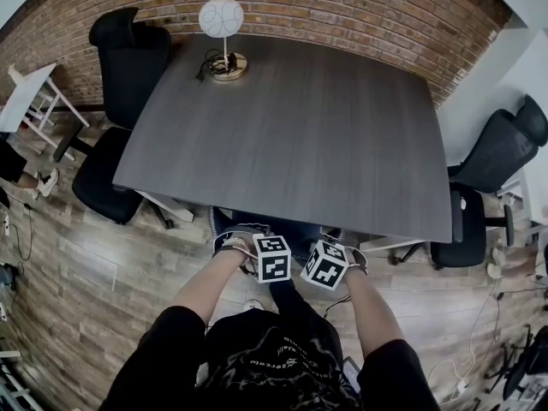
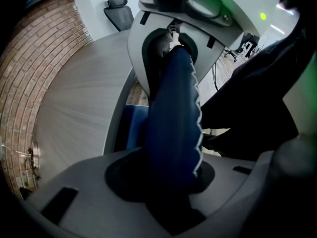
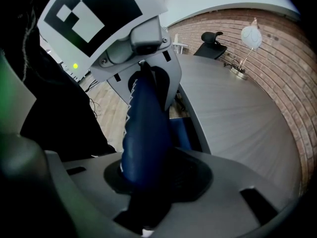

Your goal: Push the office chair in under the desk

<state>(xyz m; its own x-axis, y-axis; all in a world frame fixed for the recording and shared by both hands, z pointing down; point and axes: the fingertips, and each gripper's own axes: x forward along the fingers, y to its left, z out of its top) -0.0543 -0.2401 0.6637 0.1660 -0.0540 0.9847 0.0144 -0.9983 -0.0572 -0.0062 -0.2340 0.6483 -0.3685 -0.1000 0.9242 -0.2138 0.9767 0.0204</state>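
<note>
The office chair's blue backrest (image 1: 287,229) with white stitching shows at the near edge of the dark wood desk (image 1: 291,127); the rest of the chair is hidden beneath the desktop. My left gripper (image 1: 248,245) points down and is shut on the backrest's top edge (image 2: 173,108), which fills the gap between its jaws. My right gripper (image 1: 342,247) sits just to the right and is shut on the same backrest (image 3: 143,133). Both marker cubes stand side by side above the person's lap.
A white globe lamp (image 1: 222,20) with a coiled cable stands at the desk's far edge. A black office chair (image 1: 120,75) stands at the desk's left and another (image 1: 488,165) at its right. A brick wall (image 1: 342,7) runs behind. A white table (image 1: 26,97) is far left.
</note>
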